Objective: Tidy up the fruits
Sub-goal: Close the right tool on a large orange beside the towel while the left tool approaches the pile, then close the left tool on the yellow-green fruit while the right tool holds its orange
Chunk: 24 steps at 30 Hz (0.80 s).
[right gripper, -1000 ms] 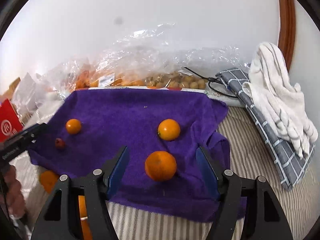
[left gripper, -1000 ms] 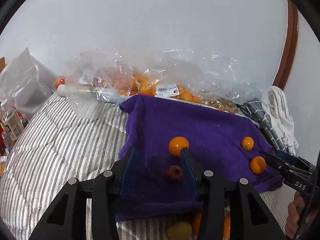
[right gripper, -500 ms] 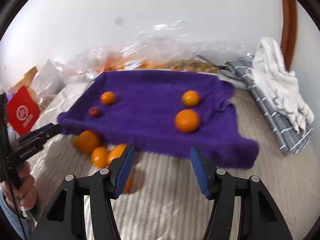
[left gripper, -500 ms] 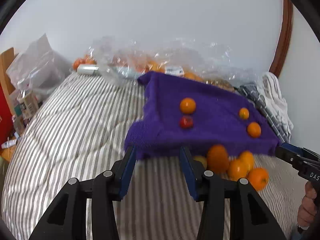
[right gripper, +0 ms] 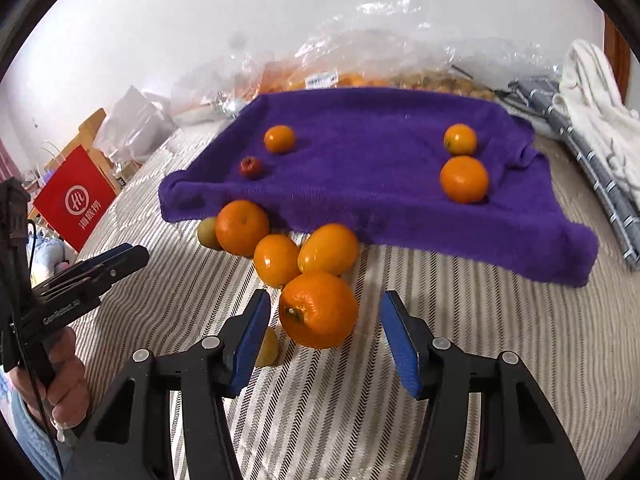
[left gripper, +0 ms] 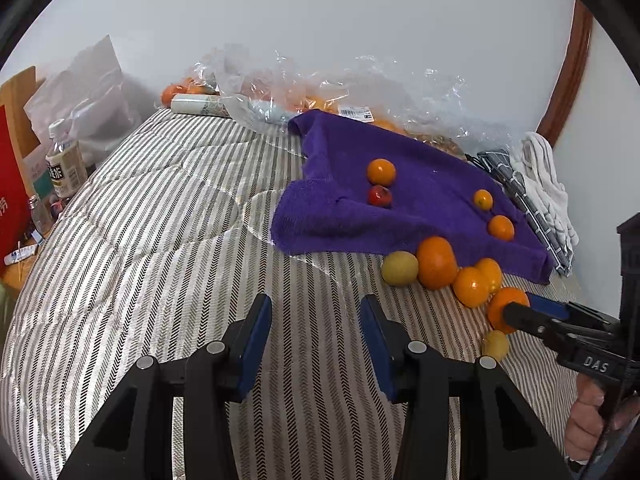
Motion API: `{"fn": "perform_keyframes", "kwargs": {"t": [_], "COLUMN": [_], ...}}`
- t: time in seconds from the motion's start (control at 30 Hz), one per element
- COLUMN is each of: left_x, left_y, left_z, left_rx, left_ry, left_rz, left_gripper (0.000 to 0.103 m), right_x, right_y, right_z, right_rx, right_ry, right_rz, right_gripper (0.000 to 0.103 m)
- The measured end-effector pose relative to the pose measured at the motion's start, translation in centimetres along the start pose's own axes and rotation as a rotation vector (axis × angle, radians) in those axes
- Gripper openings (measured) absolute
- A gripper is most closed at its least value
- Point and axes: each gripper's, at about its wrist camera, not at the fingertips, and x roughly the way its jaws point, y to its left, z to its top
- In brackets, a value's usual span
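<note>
A purple towel [left gripper: 420, 204] [right gripper: 380, 168] lies on a striped bed [left gripper: 160, 248]. On it sit three small oranges [right gripper: 464, 179] and a small red fruit [right gripper: 250, 166] [left gripper: 379, 195]. A heap of oranges [right gripper: 276, 260] [left gripper: 437, 263] and a yellow-green fruit [left gripper: 399, 267] lies on the bed at the towel's near edge. My right gripper [right gripper: 324, 320] is open, with one large orange [right gripper: 319, 310] between its jaws, not touching them. A small yellow fruit [right gripper: 267, 348] lies beside it. My left gripper [left gripper: 316, 320] is open and empty over bare bedding, left of the heap.
Clear plastic bags of fruit [left gripper: 320, 92] lie along the wall behind the towel. Folded white and grey cloths [left gripper: 540, 184] lie at the right. A bottle [left gripper: 66, 168], a red bag [right gripper: 76, 200] and clutter stand off the bed's left side.
Both grippers have pulled back from the towel toward the near bedding. The right gripper now has the large loose orange between its open jaws. The fruit on the towel has not moved.
</note>
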Motion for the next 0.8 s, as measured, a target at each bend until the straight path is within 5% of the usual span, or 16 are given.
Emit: {"fn": "perform_keyframes", "kwargs": {"t": [0.27, 0.6, 0.8], "left_x": [0.4, 1.2, 1.4], "left_y": [0.0, 0.0, -0.2], "left_z": [0.2, 0.2, 0.1], "left_rx": [-0.006, -0.012, -0.006], "left_ry": [0.023, 0.062, 0.071], "left_rz": [0.005, 0.028, 0.036], "left_gripper": [0.044, 0.044, 0.046], "right_x": [1.4, -2.1, -1.8], "right_y": [-0.5, -5.2, -7.9], "right_z": [0.0, -0.4, -0.9], "right_rx": [0.037, 0.014, 0.052], "right_ry": [0.041, -0.049, -0.048], "right_rz": [0.039, -0.151, -0.181], "right_gripper": [0.042, 0.042, 0.042]}}
